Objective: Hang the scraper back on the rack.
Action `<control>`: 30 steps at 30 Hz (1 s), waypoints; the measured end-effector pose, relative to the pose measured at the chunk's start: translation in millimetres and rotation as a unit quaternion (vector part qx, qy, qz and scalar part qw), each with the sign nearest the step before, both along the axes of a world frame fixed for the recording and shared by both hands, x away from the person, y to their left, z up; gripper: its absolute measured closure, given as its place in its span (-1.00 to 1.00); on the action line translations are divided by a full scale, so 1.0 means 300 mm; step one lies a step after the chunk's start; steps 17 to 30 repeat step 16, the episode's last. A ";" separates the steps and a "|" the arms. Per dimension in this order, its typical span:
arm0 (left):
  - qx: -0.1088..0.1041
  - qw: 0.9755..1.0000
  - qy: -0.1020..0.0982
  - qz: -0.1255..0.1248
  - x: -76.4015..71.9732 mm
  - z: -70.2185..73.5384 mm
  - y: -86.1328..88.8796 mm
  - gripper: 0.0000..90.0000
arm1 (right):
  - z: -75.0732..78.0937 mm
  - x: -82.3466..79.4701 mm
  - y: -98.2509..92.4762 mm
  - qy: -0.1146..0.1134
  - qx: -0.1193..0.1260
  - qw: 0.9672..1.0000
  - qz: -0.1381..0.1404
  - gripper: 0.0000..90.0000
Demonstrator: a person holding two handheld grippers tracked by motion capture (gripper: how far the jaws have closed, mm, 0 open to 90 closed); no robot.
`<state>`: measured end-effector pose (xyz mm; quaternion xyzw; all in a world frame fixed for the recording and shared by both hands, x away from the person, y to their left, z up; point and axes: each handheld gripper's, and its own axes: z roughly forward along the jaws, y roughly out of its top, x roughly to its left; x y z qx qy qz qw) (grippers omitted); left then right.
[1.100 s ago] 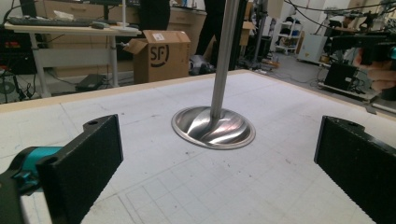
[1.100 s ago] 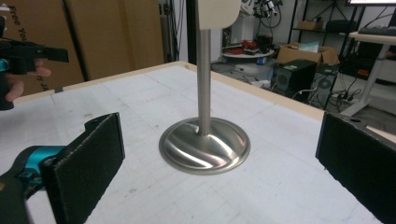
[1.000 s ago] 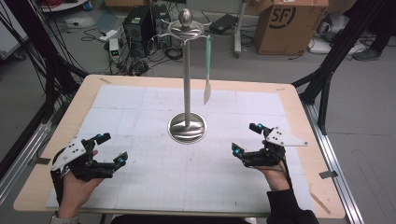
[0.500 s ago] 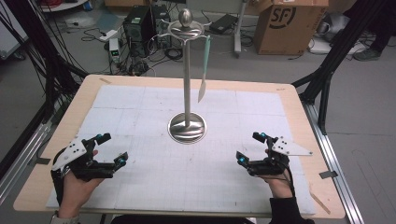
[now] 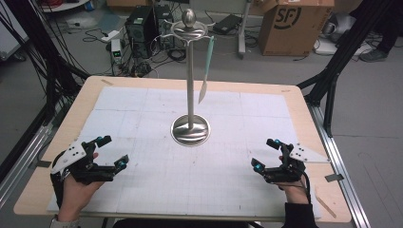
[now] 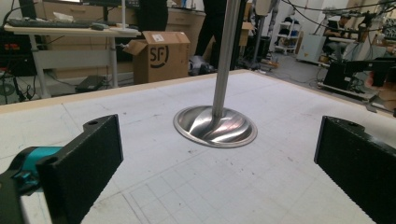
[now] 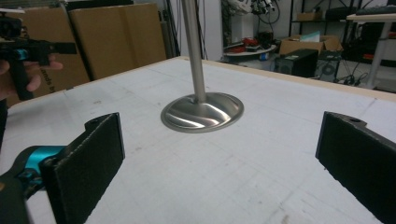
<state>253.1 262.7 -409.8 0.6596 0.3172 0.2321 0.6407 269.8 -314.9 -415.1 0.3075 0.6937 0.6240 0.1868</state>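
A tall metal stand (image 5: pixel 190 85) with a round base (image 5: pixel 190 131) rises from the middle of the table; its base also shows in the left gripper view (image 6: pixel 215 127) and the right gripper view (image 7: pixel 202 112). A knife with a pale green handle (image 5: pixel 206 71) hangs from the stand's top hooks. My left gripper (image 5: pixel 112 152) rests open near the front left of the mat, empty. My right gripper (image 5: pixel 266 154) rests open near the front right, empty. Both point toward the stand.
A white gridded mat (image 5: pixel 142 118) covers the wooden table (image 5: pixel 304 109). Beyond the far edge lie cables, a computer tower (image 5: pixel 142 23) and a cardboard box (image 5: pixel 290 23). Dark frame legs (image 5: pixel 332 80) stand at the right.
My right gripper has moved back toward the front edge and slightly lower. The left gripper has stayed put.
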 end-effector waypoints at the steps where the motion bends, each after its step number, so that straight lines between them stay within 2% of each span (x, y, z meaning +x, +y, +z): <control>1: -0.002 1.000 -0.001 -0.001 0.000 0.000 -0.001 -0.96 | -0.003 0.000 -0.008 0.001 0.000 1.000 -0.003 -1.00; 8: 0.002 1.000 -0.003 -0.011 -0.001 -0.002 -0.011 -0.96 | -0.002 -0.006 -0.034 0.000 0.008 1.000 -0.021 -1.00; 12: 0.004 1.000 -0.003 -0.012 -0.001 -0.002 -0.016 -0.96 | 0.010 -0.010 -0.026 -0.004 0.002 1.000 -0.029 -1.00; 16: 0.002 1.000 -0.004 -0.014 -0.003 0.002 -0.018 -0.96 | 0.020 -0.016 -0.017 -0.015 0.007 0.999 -0.031 -1.00; 30: 0.002 1.000 -0.004 -0.014 -0.003 0.002 -0.018 -0.96 | 0.020 -0.016 -0.017 -0.015 0.007 0.999 -0.031 -1.00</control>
